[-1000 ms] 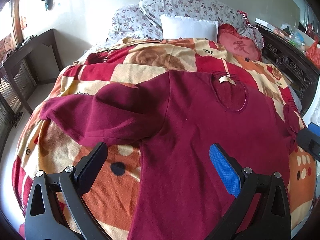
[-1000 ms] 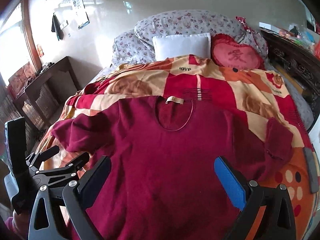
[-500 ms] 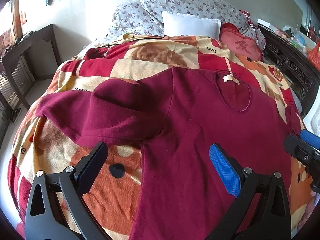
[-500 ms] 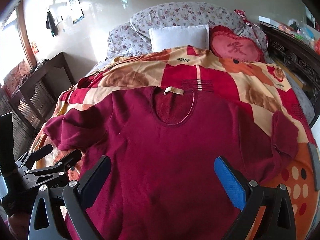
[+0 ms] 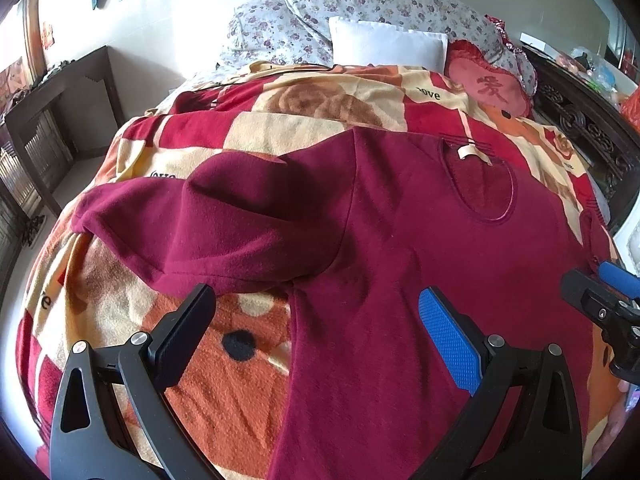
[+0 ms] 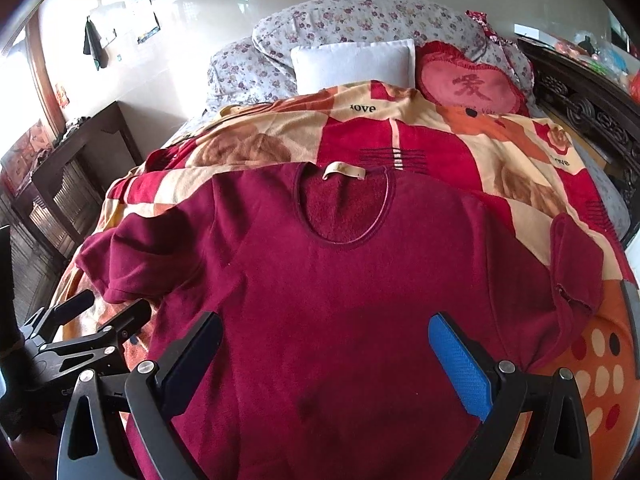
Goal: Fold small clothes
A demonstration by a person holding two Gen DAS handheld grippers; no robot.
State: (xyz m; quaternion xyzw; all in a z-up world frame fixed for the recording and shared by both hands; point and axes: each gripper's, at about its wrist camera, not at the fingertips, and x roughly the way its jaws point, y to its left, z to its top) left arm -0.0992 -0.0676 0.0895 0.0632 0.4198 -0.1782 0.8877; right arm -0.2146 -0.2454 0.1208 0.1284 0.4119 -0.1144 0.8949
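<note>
A dark red short-sleeved top (image 5: 400, 240) (image 6: 340, 288) lies spread flat on the patterned bed blanket (image 5: 132, 312) (image 6: 440, 148), neckline and beige label (image 6: 344, 171) toward the pillows. My left gripper (image 5: 316, 320) hangs open above the top's left armpit, just below the left sleeve (image 5: 192, 224). Over the lower middle of the top, my right gripper (image 6: 324, 356) is open too. Nothing is held between either pair of fingers. The right sleeve (image 6: 576, 264) is folded over near the bed's right edge. Each gripper shows at the edge of the other's view.
Floral pillows (image 6: 360, 28), a white pillow (image 6: 352, 64) and a red heart cushion (image 6: 468, 84) sit at the bed's head. A dark wooden table (image 5: 52, 104) stands on the left, a carved dark bed rail (image 6: 592, 120) on the right. A grey flat object (image 6: 632, 320) lies at the right edge.
Both grippers have moved forward and lower over the top, so it looks larger. Both stay open and the top has not moved.
</note>
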